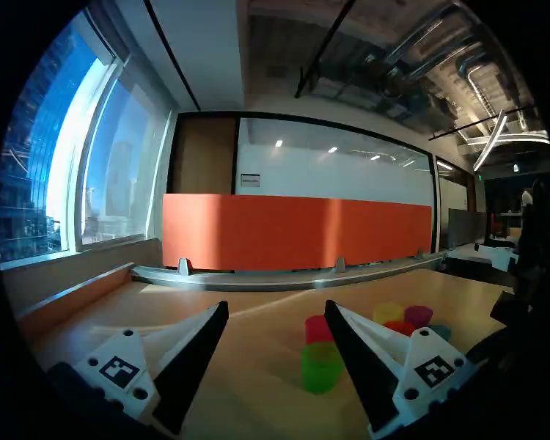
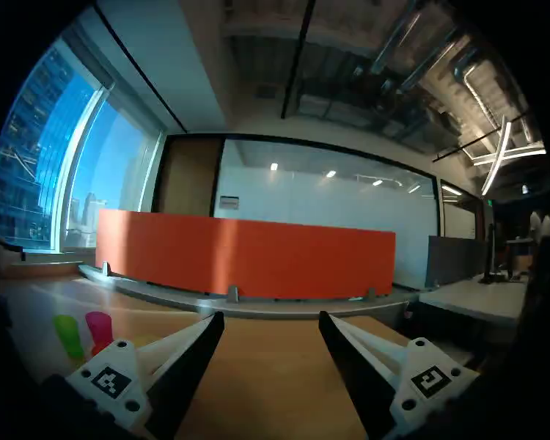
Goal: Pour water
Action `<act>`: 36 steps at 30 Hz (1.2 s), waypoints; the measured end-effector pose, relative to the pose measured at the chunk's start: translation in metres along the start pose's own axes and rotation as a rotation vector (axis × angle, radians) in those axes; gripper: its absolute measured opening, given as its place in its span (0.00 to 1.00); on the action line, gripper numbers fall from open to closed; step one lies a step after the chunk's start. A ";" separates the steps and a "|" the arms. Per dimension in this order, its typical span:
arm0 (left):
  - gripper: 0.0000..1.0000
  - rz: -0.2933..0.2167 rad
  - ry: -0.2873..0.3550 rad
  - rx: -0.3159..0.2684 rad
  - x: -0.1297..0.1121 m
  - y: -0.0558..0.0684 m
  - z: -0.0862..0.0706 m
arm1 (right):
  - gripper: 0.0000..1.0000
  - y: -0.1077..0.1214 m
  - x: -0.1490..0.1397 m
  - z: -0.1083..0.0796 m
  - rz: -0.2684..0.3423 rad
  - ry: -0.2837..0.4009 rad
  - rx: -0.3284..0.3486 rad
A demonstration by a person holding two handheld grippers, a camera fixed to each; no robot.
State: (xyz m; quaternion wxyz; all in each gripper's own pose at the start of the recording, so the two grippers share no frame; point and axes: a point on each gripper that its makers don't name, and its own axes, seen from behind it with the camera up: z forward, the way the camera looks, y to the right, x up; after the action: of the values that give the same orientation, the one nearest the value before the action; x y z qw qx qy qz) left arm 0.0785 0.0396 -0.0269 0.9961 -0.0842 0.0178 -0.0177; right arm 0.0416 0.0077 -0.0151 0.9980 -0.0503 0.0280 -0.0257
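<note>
- The left hand-held gripper point(image 1: 275, 306) is released, its two fingers spread wide with nothing between them but bare bench point(image 1: 253, 381).
- The green cup point(image 1: 320, 367) stands just ahead of it, low and toward its right finger, which partly hides it. A slight shift to that side would, I judge, centre the cup in the gap.
- The cup stands upright on the bench with its long axis vertical, so a grasp from the side across its wall looks the fitting approach.
- Close behind it is a pink cup point(image 1: 317, 328). Farther ahead to the right is a cluster of cups point(image 1: 400, 319) in yellow, magenta, red and teal, standing close together.
- The right hand-held gripper point(image 2: 271, 317) is also released, its fingers apart over bare bench. From it the green cup point(image 2: 68, 334) and pink cup point(image 2: 99, 328) lie well off to the left, beyond its left finger.
- The left hand is therefore the nearer one to the cups.
- The green cup is translucent and smooth-walled, plastic by the look. Whether any cup holds water I cannot tell.
</note>
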 end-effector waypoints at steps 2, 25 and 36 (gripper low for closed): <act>0.98 0.004 0.005 0.005 0.002 0.000 0.001 | 1.00 -0.001 0.000 -0.001 -0.002 0.005 0.000; 0.98 0.072 0.040 0.094 0.004 -0.006 0.008 | 1.00 0.012 -0.028 -0.013 0.065 -0.047 -0.031; 0.98 0.075 0.033 0.123 -0.020 -0.009 0.010 | 1.00 0.013 -0.033 -0.016 0.086 -0.085 -0.022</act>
State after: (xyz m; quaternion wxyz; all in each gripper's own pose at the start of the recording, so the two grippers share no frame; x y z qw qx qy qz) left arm 0.0586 0.0336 -0.0146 0.9990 -0.0218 0.0364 0.0172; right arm 0.0087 0.0205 -0.0302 0.9979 -0.0610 -0.0118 0.0196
